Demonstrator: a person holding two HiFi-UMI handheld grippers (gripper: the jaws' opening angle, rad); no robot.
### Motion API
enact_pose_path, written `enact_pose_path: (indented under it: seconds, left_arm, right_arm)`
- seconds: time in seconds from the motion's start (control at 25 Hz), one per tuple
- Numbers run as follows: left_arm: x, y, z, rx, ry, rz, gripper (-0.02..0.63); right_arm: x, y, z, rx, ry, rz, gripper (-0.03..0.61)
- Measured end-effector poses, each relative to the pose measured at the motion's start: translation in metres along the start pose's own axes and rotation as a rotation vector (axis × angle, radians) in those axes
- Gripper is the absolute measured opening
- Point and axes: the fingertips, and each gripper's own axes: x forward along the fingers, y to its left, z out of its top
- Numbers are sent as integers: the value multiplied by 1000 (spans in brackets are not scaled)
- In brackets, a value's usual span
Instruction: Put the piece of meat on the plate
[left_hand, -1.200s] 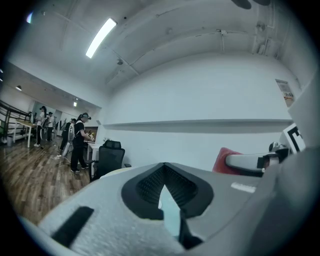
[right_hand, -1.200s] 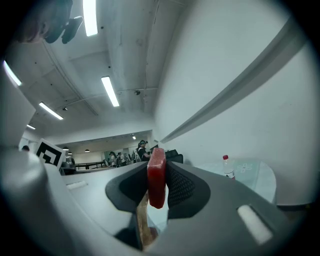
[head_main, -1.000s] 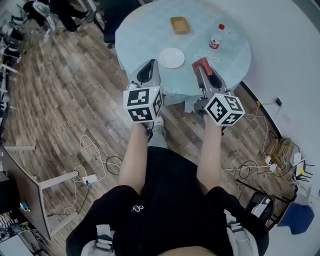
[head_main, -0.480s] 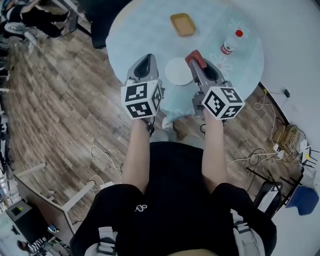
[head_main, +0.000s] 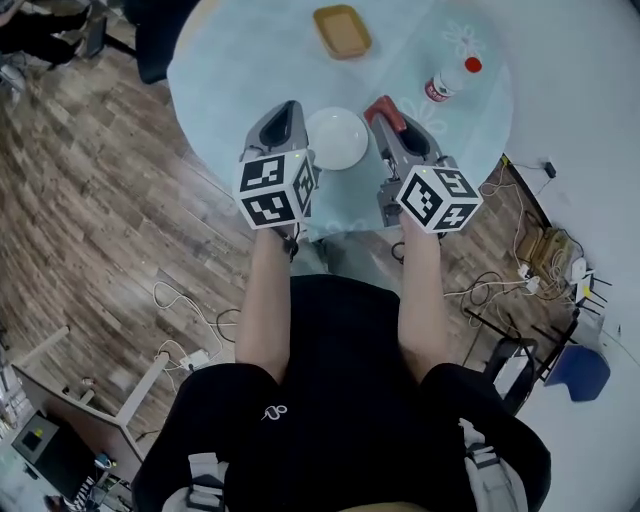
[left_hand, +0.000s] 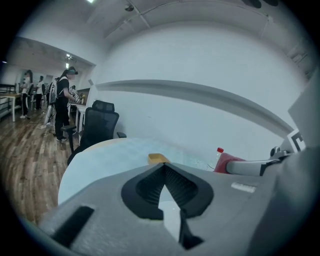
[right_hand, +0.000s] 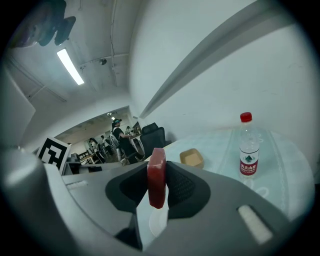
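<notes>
Carrying step: right gripper (head_main: 388, 112) fingers (right_hand: 182, 187) clamp the red piece of meat (right_hand: 156, 177), with the white plate (head_main: 336, 137) just left of them. Left gripper (head_main: 284, 112) fingers (left_hand: 150, 186) are closed and empty. Next, likely: shift over the plate, then release.

Round pale-blue table (head_main: 230, 60), tan tray (head_main: 342, 31) — red-capped bottle (head_main: 447, 78) to its right, wood floor (head_main: 90, 220)

Left gripper (head_main: 288, 108) closed, right gripper (head_main: 388, 112) clamped (arms extended)
</notes>
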Motion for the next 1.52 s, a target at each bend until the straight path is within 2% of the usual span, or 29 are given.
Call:
enact_pose_path:
  seconds: [0.2, 0.48, 0.6, 0.72, 0.96, 1.12, 1.24, 1.4, 1.52]
  left_arm:
    - [13, 9, -35, -53, 78, 26, -5]
    - [23, 29, -90, -74, 199, 60, -5]
    - [25, 37, -99, -93, 216, 80, -5]
    - [27, 40, -102, -103, 224, 93, -5]
    - [22, 53, -101, -113, 224, 117, -5]
    - [16, 61, -97, -122, 216, 136, -5]
    - [13, 64, -95, -130, 208, 142, -5]
    - [14, 60, -95, -139, 211, 136, -5]
    - [16, 56, -93, -127, 208, 124, -5]
  right_arm:
    - [14, -14, -33, 3, 122, 0, 100]
    - [44, -29, -107, 41, 305, -9, 100]
    - [59, -33, -135, 63, 390, -1, 100]
    - [75, -25, -158, 49, 479, 53, 100]
    - [98, -8, -185, 49, 612, 121, 100]
    - [104, -5, -194, 51, 661, 131, 101]
    - [106, -10, -196, 69, 651, 120, 105]
    - [106, -28, -194, 84, 643, 68, 157]
    - [106, -40, -197, 44, 632, 30, 210]
